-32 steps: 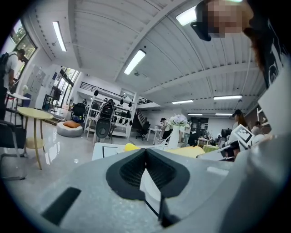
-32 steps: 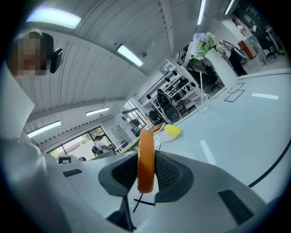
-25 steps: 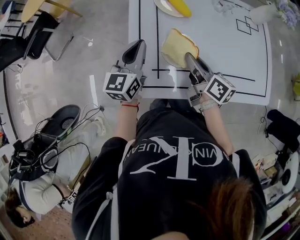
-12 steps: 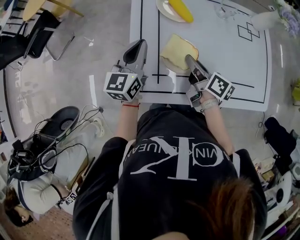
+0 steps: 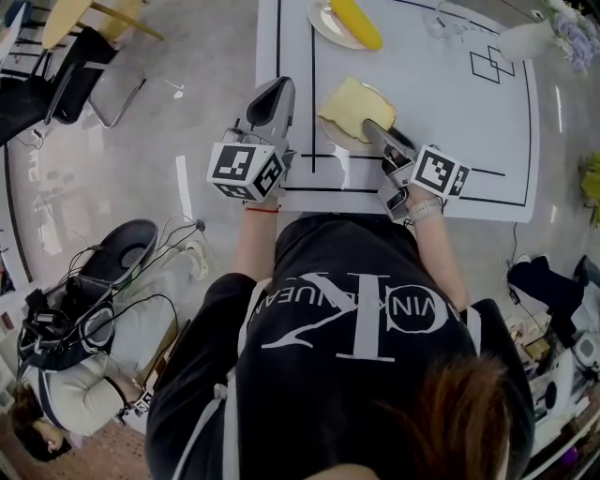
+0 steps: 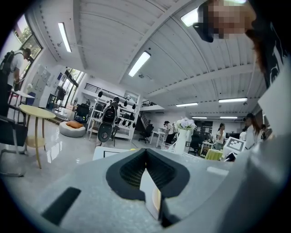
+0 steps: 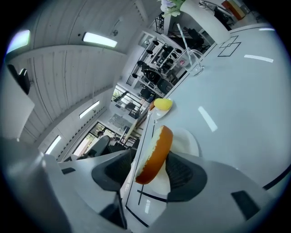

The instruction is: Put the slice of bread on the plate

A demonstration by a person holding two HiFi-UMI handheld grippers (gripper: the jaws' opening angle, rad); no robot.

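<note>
1. The white worktop (image 5: 450,122), marked with black lines, carries everything we need, and the work is at its near edge.
2. Our right tool (image 5: 373,127) points slightly down at the near plate. Its jaws have just been opening and now stand apart, released. The slice sits between them, but the pads no longer clamp it.
3. Our left tool (image 5: 276,91) hangs level beside the worktop's left edge. It is clenched on nothing and takes no part in the work.
4. The plate (image 7: 187,141) lies just beyond the right tool's jaws, directly under the slice.
5. The slice of bread (image 5: 352,103) is over that plate. In the head view it covers most of the plate. In the right gripper view it stands tilted on its crust between the open jaws. We cannot tell whether it rests fully flat.
6. We judge the task nearly done: the bread has been brought to the plate and let go. What is left is to draw the right tool back without dragging the slice, and to see that it settles flat.
7. Further along the worktop, a second plate (image 5: 323,17) holds a yellow item (image 5: 358,21). A vase of flowers (image 5: 525,37) and a clear glass (image 5: 448,19) stand well apart at the far side.
8. Nothing we can see blocks the tool's way back. The one risk is the crust catching on a pad.
</note>
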